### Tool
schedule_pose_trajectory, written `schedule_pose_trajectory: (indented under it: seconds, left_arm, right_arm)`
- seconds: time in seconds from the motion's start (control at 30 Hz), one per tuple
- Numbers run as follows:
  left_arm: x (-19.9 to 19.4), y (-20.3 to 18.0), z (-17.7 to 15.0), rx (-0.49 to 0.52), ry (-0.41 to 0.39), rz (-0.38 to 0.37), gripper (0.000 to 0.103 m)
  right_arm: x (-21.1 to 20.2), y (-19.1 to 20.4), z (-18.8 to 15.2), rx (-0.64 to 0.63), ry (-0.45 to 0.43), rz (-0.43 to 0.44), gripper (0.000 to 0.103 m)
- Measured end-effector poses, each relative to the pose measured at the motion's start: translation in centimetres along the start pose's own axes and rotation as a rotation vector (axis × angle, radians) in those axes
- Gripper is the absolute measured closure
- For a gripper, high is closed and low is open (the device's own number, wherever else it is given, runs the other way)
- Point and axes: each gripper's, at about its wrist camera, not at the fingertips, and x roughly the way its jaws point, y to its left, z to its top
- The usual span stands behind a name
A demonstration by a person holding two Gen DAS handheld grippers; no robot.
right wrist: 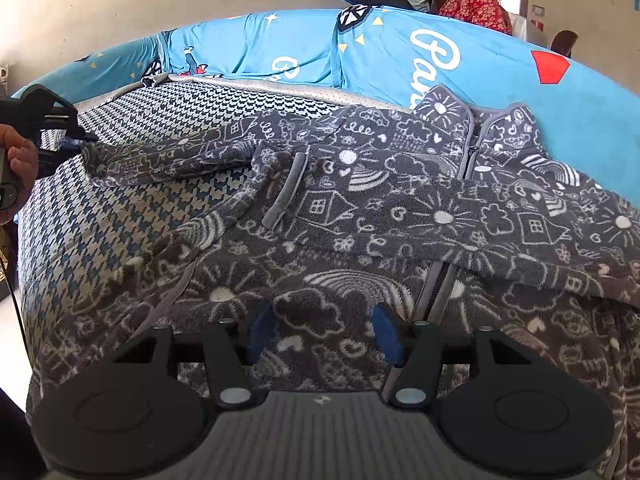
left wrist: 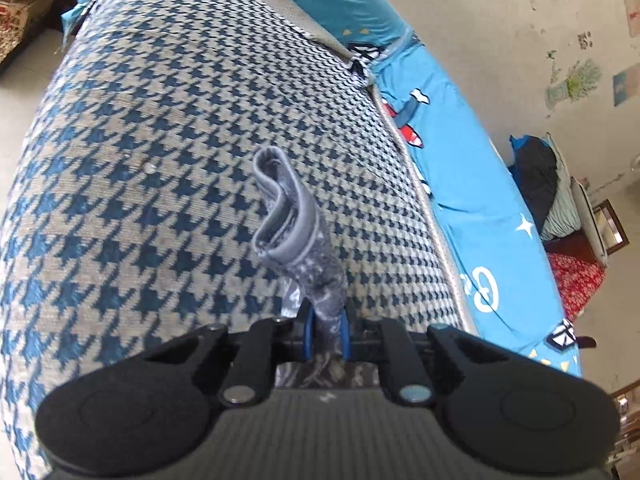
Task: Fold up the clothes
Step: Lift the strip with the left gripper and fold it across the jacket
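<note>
A grey doodle-print fleece jacket (right wrist: 360, 208) lay spread front-up across the houndstooth-covered bed (left wrist: 160, 128), apparently laid flat for folding, with a blue cartoon quilt (right wrist: 400, 52) bunched along the wall behind it. One sleeve (right wrist: 168, 156) stretched out sideways, probably so it could be carried across the body. The left gripper (left wrist: 326, 328) was clamped tight on that sleeve's grey-trimmed cuff (left wrist: 280, 208), which stood up between the pads. The right gripper (right wrist: 324, 336) rested about half open against the jacket's lower body, gripping nothing.
</note>
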Motion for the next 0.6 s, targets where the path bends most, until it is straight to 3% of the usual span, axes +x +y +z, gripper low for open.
schedule_pose_trajectory:
  seconds: [0.23, 0.6]
  left_arm:
    - [0.2, -5.8, -4.4, 0.135, 0.123, -0.15, 0.092]
    - [-0.5, -14.9, -14.3, 0.317, 0.358, -0.409, 0.091]
  right_arm:
    - [-0.2, -0.6, 0.4, 0.015, -0.011, -0.017, 0.048]
    - [-0.3, -1.8, 0.9, 0.054, -0.022, -0.046, 0.048]
